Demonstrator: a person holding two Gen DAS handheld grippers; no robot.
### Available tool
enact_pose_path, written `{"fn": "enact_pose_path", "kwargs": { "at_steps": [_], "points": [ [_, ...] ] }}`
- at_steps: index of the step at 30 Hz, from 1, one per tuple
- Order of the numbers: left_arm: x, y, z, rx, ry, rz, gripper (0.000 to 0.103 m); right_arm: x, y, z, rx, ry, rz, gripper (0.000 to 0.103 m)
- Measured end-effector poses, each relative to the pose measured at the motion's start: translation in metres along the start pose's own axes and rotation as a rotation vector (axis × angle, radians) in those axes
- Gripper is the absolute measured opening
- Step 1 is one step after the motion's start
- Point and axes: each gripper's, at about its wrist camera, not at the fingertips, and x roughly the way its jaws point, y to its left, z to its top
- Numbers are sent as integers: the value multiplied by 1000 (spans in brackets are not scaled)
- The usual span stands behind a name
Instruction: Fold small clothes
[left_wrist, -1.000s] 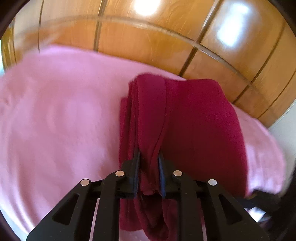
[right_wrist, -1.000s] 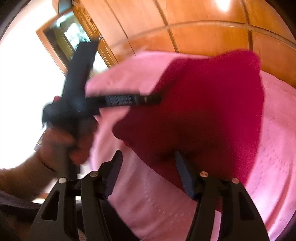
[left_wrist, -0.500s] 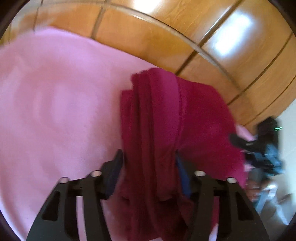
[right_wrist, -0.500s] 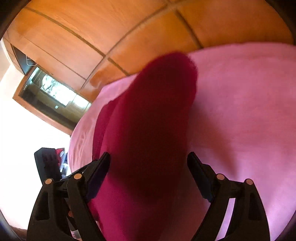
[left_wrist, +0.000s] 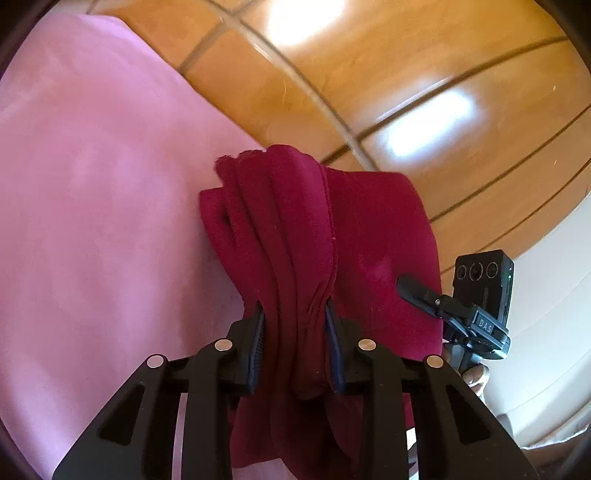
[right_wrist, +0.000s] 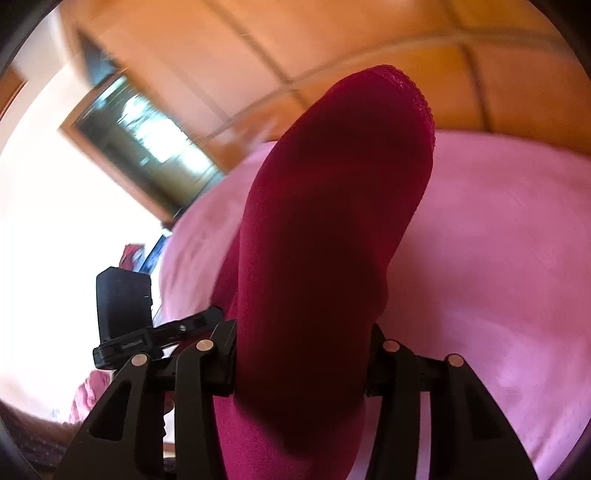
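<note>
A dark red garment (left_wrist: 369, 240) lies folded into thick layers on a pink bedspread (left_wrist: 92, 221). My left gripper (left_wrist: 293, 310) has a bunch of the garment's folds between its pads, and its jaws are closing on them. In the right wrist view the same red garment (right_wrist: 332, 221) rises from between the fingers of my right gripper (right_wrist: 301, 332), whose jaws are closing with cloth filling the gap. The right gripper's finger (left_wrist: 417, 291) rests on the garment's right side. The left gripper's body (right_wrist: 122, 306) shows at the left.
A glossy wooden panelled wall (left_wrist: 369, 74) runs behind the bed. A wood-framed dark window or mirror (right_wrist: 140, 140) sits at the left in the right wrist view. The pink bedspread (right_wrist: 498, 240) spreads wide to the right of the garment.
The left jaws widened around the folds, then narrowed onto them while the view rolled. The right gripper swung round to the garment's edge and its wide jaws drew in on the cloth.
</note>
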Motion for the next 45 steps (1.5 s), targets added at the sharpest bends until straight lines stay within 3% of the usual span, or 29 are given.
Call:
{"fn": "enact_pose_path", "kwargs": {
  "at_steps": [5,9,12,16,19,25,29,31,33,38,40,42,45],
  "points": [
    [-70,-3,7,8,-148,58,28,38,54,29,-128,26,121,45],
    [-102,9,17,18,-217,189,28,95,63,49,-140,97,173,48],
    [-100,31,20,-14,-221,291,28,147,50,61,-94,169,123,52],
    [-88,62,10,-59,-153,449,29,197,33,53,-71,238,-63,74],
    [-83,53,4,-23,-167,506,34,181,30,49,-47,165,-97,78],
    [-93,27,-2,72,-254,650,35,127,81,29,-211,14,-141,71],
    [-79,32,-5,105,-223,764,36,132,105,-13,-312,38,-167,63],
    [-67,38,-4,108,-225,811,46,156,103,-19,-326,73,-209,63],
    [-64,47,-6,84,-231,794,47,175,95,-27,-337,91,-274,63],
    [-70,36,-6,70,-253,834,47,170,102,-20,-305,50,-263,67],
    [-77,24,-9,78,-278,869,54,162,110,-21,-290,32,-258,72],
    [-86,14,-13,79,-310,882,55,146,113,-22,-262,3,-262,77],
    [-98,-1,-22,81,-343,901,67,124,112,-37,-250,-33,-301,81]
  ]
}}
